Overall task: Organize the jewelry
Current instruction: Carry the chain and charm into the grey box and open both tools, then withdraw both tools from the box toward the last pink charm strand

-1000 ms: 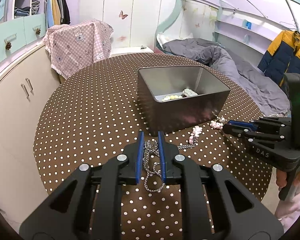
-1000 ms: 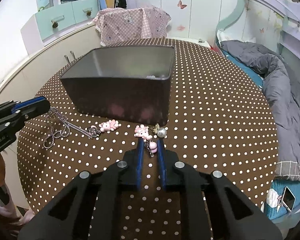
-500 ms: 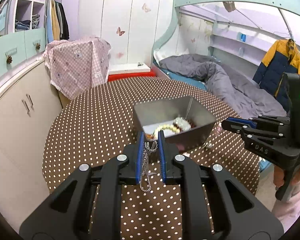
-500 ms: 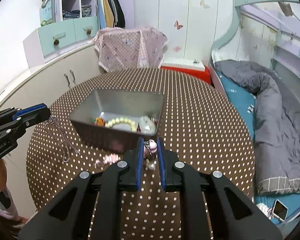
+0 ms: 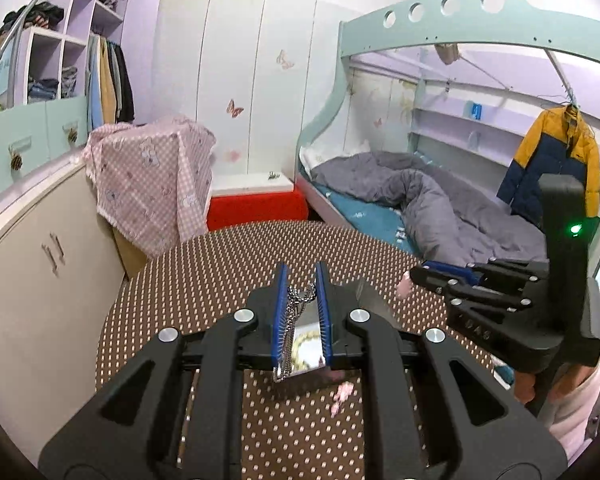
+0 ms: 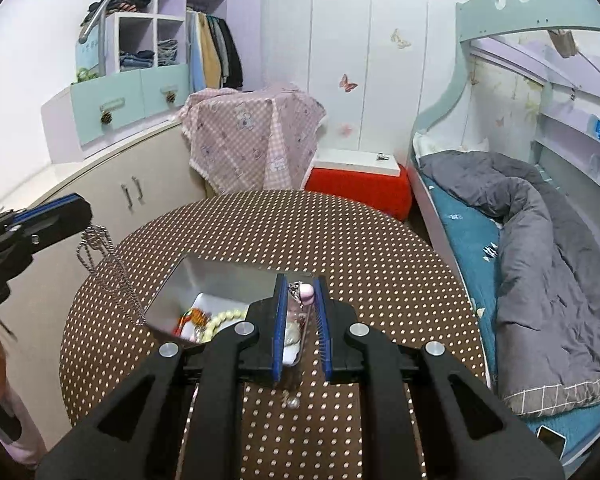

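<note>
My left gripper (image 5: 300, 280) is shut on a silver chain necklace (image 5: 290, 320) that hangs from its blue pads; the chain also shows in the right wrist view (image 6: 104, 264), dangling beside the metal box (image 6: 220, 280). My right gripper (image 6: 301, 284) is shut on a pink charm piece (image 6: 306, 294) and holds it high above the box; it also shows in the left wrist view (image 5: 424, 274). The box holds a pale bead bracelet (image 6: 224, 320) and an orange piece (image 6: 196, 316). In the left wrist view the box (image 5: 308, 340) shows only between the fingers.
The box stands on a round brown polka-dot table (image 6: 360, 248). A pink charm (image 5: 342, 394) lies on the cloth in front of the box, and a small silver bead (image 6: 293, 402) lies near it. A cabinet (image 6: 112, 188) is to the left, a bed (image 6: 520, 232) to the right.
Both grippers have risen well above the table with their pieces: the chain and the pink charm left the cloth. The box, seen side-on before, now lies below.
</note>
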A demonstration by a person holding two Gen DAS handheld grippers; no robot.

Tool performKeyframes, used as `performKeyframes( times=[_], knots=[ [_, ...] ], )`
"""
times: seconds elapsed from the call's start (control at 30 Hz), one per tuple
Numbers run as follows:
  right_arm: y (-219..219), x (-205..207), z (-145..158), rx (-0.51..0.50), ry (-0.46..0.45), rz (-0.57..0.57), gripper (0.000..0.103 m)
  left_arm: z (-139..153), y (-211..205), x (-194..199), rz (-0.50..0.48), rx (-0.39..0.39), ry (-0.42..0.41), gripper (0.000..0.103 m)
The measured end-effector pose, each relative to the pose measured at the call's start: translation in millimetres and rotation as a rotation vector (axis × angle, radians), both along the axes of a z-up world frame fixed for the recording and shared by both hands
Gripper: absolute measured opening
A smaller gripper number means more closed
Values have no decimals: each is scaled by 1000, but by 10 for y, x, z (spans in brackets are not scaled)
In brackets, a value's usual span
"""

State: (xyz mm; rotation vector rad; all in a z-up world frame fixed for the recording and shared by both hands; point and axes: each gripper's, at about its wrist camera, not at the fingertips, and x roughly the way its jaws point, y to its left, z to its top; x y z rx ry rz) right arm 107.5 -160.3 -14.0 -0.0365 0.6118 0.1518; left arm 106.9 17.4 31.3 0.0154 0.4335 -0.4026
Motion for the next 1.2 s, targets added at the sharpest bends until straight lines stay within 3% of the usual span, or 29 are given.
performKeyframes(
  times=[0.23,0.5,0.7,0.77,0.83,0.87,0.9,0.97,1.2],
  knots=[
    [-10,145,5,14,19,18,12,45,-105,178,-3,-20,6,15],
    [64,275,-161,20,85,45,12,-291,-209,461,-7,5,128,15],
    [140,305,-218,22,110,75,13,-441,-256,564,-13,23,174,15],
    [123,310,-207,25,107,68,20,-449,-253,568,-10,21,173,15],
    [86,304,-204,28,105,51,49,-438,-246,568,-8,25,166,15],
    [65,297,-193,25,99,40,55,-431,-247,568,-10,27,163,18],
    [47,291,-184,22,92,30,60,-427,-240,571,-12,29,161,33],
    [4,284,-178,22,90,14,62,-411,-215,565,-3,22,152,58],
    [-54,319,-200,32,107,0,70,-425,-196,588,8,27,159,58]
  ],
)
